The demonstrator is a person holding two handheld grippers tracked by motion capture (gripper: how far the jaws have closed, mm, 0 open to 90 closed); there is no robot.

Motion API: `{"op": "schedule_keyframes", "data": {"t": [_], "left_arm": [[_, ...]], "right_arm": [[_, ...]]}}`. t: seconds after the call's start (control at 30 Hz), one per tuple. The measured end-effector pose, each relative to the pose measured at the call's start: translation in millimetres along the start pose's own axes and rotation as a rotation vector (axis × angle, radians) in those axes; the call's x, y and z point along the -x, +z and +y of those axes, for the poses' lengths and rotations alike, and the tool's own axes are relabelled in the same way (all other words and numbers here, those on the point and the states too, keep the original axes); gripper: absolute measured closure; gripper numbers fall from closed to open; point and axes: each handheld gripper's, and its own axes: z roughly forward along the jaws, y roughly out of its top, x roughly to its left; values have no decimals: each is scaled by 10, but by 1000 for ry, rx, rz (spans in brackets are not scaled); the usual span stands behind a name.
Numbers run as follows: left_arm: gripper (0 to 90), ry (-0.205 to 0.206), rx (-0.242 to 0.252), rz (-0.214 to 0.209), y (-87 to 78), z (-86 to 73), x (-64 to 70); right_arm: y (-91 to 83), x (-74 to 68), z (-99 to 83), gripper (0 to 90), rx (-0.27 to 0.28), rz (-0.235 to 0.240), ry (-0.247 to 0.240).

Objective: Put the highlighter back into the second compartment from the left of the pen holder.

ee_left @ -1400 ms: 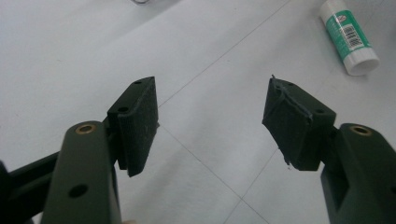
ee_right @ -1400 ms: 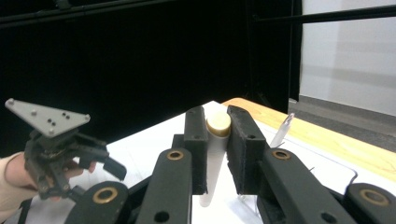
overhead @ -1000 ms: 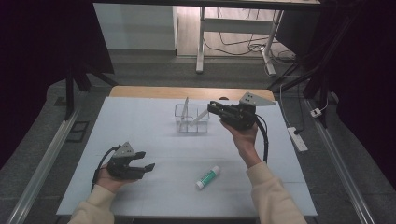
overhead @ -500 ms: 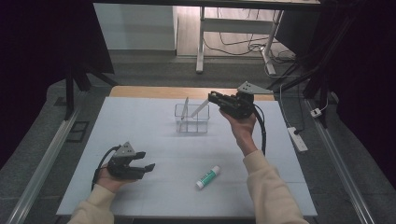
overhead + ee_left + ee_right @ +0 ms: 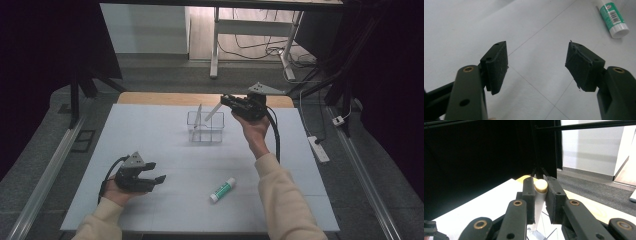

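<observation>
High view: right gripper (image 5: 223,101), upper centre, clamps a white pen (image 5: 213,111) over the rack (image 5: 205,128); left gripper (image 5: 156,172), lower left, gapes, holding nothing.

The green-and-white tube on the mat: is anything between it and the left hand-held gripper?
No. In the high view, bare white mat separates the tube from the open left hand-held gripper.

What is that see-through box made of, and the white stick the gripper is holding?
The see-through box looks like clear, glossy plastic, maybe acrylic: the table shows through its walls. The white stick looks like smooth matte plastic with a cream end cap; the right gripper clamps it.
</observation>
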Motion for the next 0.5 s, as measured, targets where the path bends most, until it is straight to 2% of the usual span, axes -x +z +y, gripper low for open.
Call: {"op": "schedule_keyframes", "data": {"t": [0.5], "left_arm": [[345,4,0,1,0,6,8]], "right_arm": [[134,26,-76,777,-35,-16,-6]]}}
